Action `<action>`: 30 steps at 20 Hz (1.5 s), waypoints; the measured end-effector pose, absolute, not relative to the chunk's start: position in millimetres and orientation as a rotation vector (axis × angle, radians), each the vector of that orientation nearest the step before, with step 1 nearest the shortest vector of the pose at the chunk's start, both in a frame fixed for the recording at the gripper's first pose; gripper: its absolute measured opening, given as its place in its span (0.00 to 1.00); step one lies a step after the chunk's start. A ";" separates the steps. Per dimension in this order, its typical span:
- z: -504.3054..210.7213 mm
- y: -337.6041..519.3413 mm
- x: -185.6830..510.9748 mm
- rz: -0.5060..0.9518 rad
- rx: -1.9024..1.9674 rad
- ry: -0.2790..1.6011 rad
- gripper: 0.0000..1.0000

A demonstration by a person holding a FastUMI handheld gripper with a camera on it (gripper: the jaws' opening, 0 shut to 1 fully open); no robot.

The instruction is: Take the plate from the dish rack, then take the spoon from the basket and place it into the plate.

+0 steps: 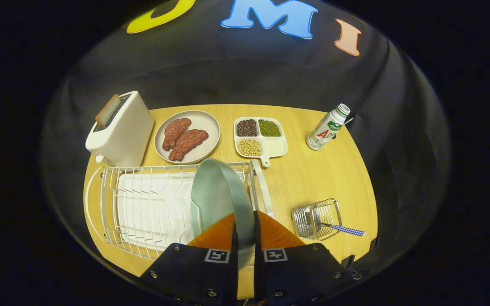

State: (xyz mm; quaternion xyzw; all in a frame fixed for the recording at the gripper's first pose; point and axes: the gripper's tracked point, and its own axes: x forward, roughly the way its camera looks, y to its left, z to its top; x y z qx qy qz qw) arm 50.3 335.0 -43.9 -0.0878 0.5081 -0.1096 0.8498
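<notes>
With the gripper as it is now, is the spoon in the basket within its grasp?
Probably not yet: the gripper is shut on the green plate; the spoon in the basket lies open beside it.

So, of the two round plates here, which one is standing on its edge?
The pale green plate, upright on its rim at the dish rack, with the gripper jaws shut on it. The beige plate lies flat on the table with two pieces of meat.

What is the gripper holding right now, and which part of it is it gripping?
The gripper is shut on the pale green plate, pinching its near rim edge-on between both fingers, over the dish rack.
</notes>
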 end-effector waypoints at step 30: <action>8.1 358.9 71.5 -0.383 -0.526 0.898 0.08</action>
